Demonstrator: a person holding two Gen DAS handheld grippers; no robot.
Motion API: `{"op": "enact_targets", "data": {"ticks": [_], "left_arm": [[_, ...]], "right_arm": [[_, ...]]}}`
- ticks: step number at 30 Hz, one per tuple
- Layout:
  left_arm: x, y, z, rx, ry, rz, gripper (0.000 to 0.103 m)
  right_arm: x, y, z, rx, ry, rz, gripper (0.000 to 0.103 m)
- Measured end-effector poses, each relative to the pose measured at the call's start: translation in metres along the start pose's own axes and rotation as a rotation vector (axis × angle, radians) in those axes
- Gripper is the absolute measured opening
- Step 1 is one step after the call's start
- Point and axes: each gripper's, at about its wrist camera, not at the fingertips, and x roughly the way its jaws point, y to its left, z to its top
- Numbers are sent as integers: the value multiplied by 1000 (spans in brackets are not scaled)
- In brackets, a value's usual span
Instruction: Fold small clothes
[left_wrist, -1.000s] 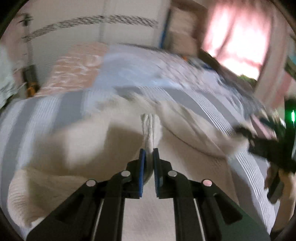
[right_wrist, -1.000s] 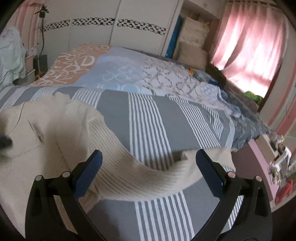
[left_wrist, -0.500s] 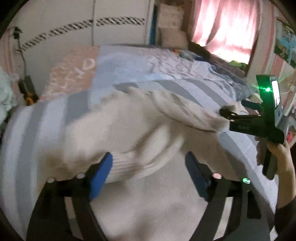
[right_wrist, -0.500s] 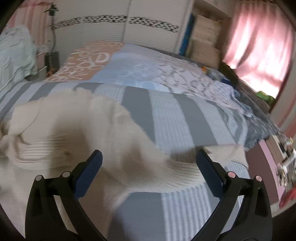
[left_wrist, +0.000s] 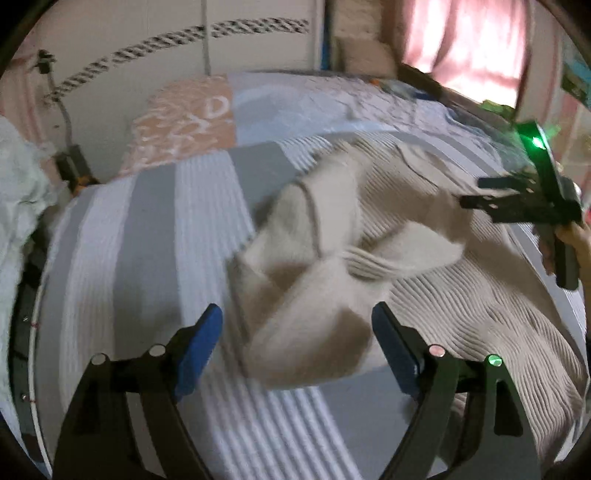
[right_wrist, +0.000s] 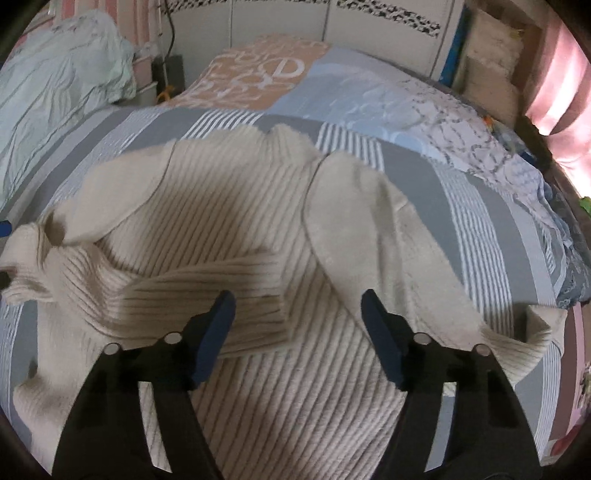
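Right wrist view shows the sweater (right_wrist: 236, 206) flat on the bed (right_wrist: 480, 206); its unfolded sleeve (right_wrist: 388, 251) runs away to the right, nearest the empty, wide-open right gripper (right_wrist: 297, 328); left gripper (left_wrist: 295, 347) likewise gapes empty.

Grey-and-white striped bedspread (right_wrist: 491, 221), peach lettered pillow (right_wrist: 258, 74), pale green bedding heap (right_wrist: 55, 81), pink curtain (left_wrist: 465, 40), white wardrobe doors (right_wrist: 280, 18)

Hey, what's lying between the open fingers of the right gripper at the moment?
In the right wrist view, the right gripper is open, and between its fingers lies only the cream ribbed sweater, with the folded-in sleeve beside the left-hand finger.
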Motion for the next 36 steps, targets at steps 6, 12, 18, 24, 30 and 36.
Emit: {"op": "enact_targets", "data": {"ticks": [6,12,18,24,30,36], "left_arm": [[29,-36,0,141,56,0,43],[19,-29,2,132,58,-22,28],[8,-23,2,145,51,-63,59],[21,-35,-4,214,85,33,17],[6,-41,12,157,-65,256,16],[2,-50,28,-3,-301,507,30]], "right_arm": [[9,7,-6,-42,55,39,13],[6,5,-7,-52,31,30,3],[9,2,-8,-57,49,45,3],[10,6,-7,-67,37,37,2],[-24,-15,-1,-10,-97,-47,2],[-47,-36,0,8,-210,-196,2]]}}
